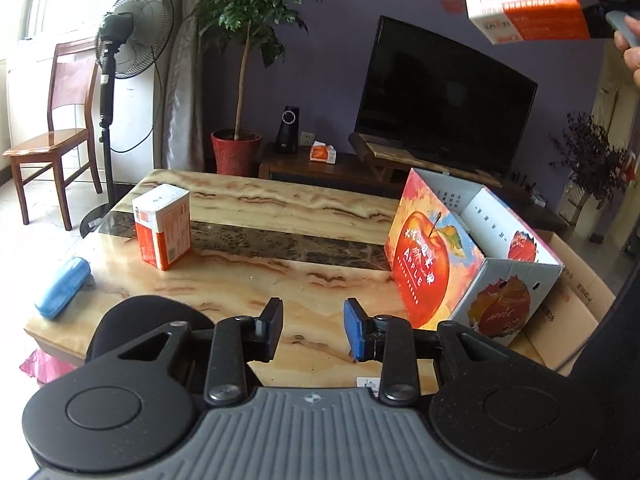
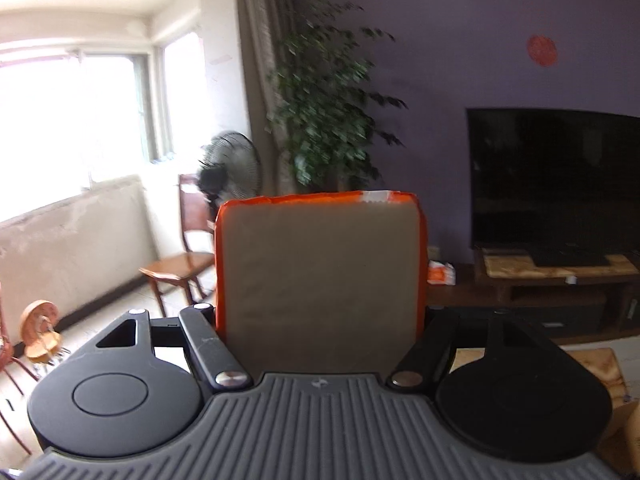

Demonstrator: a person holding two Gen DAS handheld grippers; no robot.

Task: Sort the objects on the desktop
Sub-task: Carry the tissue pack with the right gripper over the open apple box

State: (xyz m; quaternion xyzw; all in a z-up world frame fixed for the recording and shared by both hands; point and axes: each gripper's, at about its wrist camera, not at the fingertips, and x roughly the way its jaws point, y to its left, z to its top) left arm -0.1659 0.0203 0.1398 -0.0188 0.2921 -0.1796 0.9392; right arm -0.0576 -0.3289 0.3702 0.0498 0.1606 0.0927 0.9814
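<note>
My right gripper point(image 2: 320, 320) fingers grasp orange carton point(image 2: 320, 280); left gripper point(image 1: 314, 330) released. Keep carton level over apple box point(image 1: 516, 264).

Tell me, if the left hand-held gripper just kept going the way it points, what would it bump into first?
Probably the marble tabletop itself. The left hand-held gripper tilts downward over a bare stretch, with the orange-and-white carton off to its left and the apple box to its right. Depth is hard to judge.
</note>
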